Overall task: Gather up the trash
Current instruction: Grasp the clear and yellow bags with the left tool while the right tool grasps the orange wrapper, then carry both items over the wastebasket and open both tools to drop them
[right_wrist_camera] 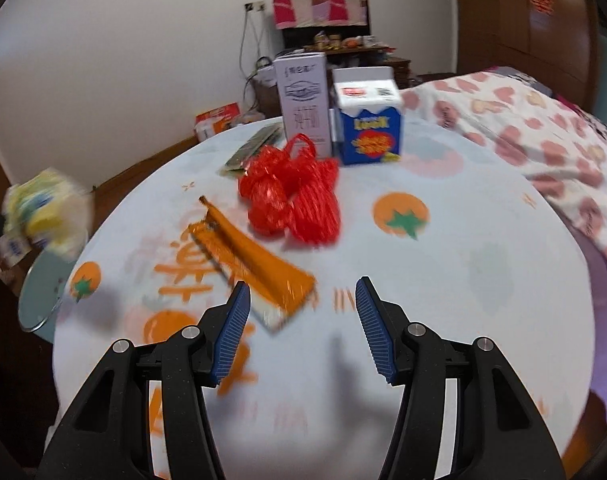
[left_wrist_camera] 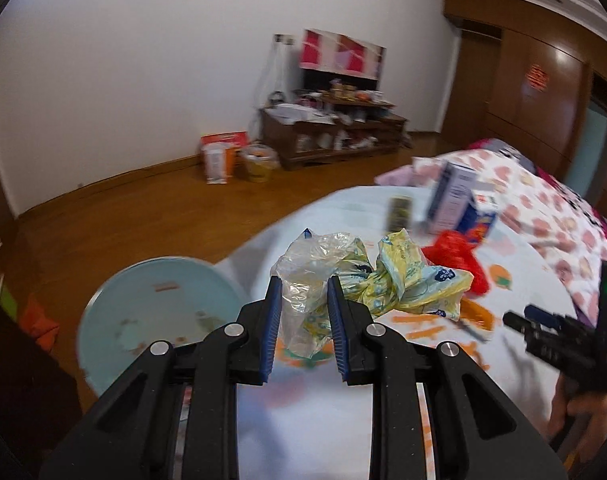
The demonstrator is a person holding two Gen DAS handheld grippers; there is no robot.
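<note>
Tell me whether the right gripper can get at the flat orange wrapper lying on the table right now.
Probably yes. The right gripper is open, and the flat orange wrapper lies just ahead of its left finger with nothing over it. The red mesh bag sits farther back, apart from it.

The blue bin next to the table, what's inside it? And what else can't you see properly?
- Blue bin: left wrist view shows only faint specks inside; the left claw covers its near rim.
- Crumpled wrappers: the print is too creased to read.
- Orange packet: right wrist view, motion-blurred, its near end behind the right claw.
- Dark flat packet: blurred, partly behind the red net bag.
</note>
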